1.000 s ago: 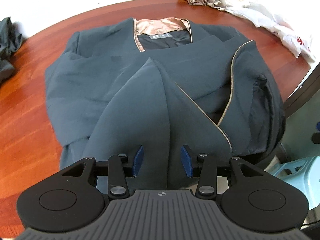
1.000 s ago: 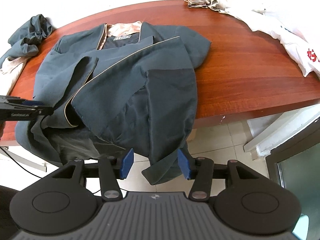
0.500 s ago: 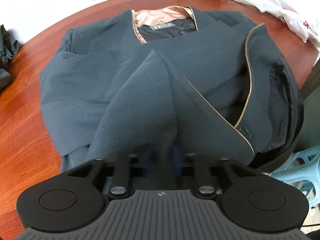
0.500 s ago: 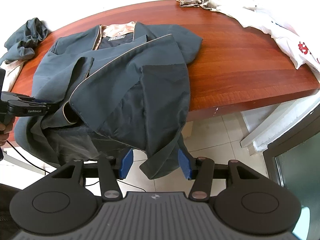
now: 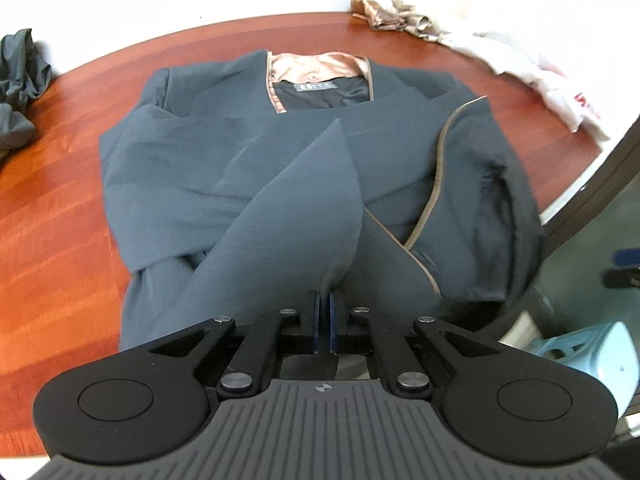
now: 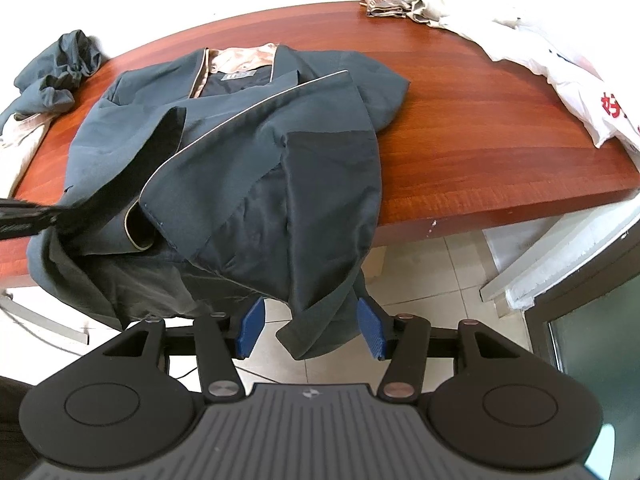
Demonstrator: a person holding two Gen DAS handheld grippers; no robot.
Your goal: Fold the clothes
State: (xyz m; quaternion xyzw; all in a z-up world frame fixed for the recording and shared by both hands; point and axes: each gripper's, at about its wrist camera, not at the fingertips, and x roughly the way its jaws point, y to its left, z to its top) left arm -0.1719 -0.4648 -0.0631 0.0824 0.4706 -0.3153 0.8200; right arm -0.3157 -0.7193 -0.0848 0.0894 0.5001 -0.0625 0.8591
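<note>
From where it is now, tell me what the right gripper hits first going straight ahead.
Probably the jacket's hanging hem, which dangles off the table between the open right gripper fingers. Depth is hard to judge, so it may already be about level with them.

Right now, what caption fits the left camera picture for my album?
Left gripper shut on a fold of the dark jacket lying on the wooden table.

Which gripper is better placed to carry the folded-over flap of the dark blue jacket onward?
Left. The left gripper is shut on the dark blue jacket, pinching its front flap. The right gripper is open, its blue pads either side of the hanging hem, gripping nothing.
</note>
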